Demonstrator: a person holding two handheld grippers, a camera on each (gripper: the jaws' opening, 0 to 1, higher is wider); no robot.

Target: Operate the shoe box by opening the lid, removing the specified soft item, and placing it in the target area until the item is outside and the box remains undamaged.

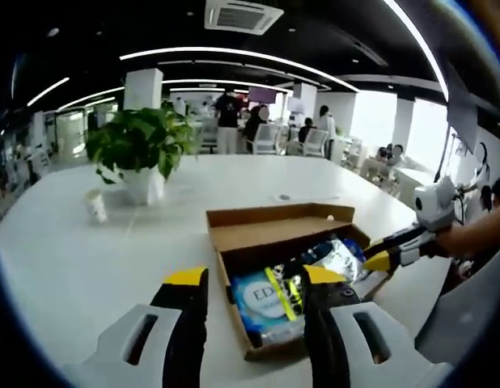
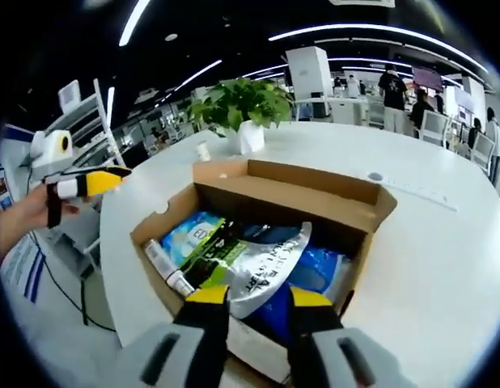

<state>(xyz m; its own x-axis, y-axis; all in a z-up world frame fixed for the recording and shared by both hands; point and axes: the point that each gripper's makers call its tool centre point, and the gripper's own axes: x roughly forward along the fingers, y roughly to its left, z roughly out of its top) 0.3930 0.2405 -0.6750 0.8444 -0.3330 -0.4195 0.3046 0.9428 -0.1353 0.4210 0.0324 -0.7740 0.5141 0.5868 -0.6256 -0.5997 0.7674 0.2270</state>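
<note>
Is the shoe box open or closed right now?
Open. The shoe box has no lid over it, and the soft packets inside show from above in both gripper views.

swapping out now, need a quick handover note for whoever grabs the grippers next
Left gripper: open, empty, hovering at the near end of the shoe box.
Right gripper: open, empty, jaws just over the silver pouch at the box's near edge.
Box: on the white table, lid already open and folded back, looks intact.
Inside: silver pouch, blue packets, a small tube.
Done: lid opened.
Left: grip the soft item, lift it out, set it on the table.
</note>
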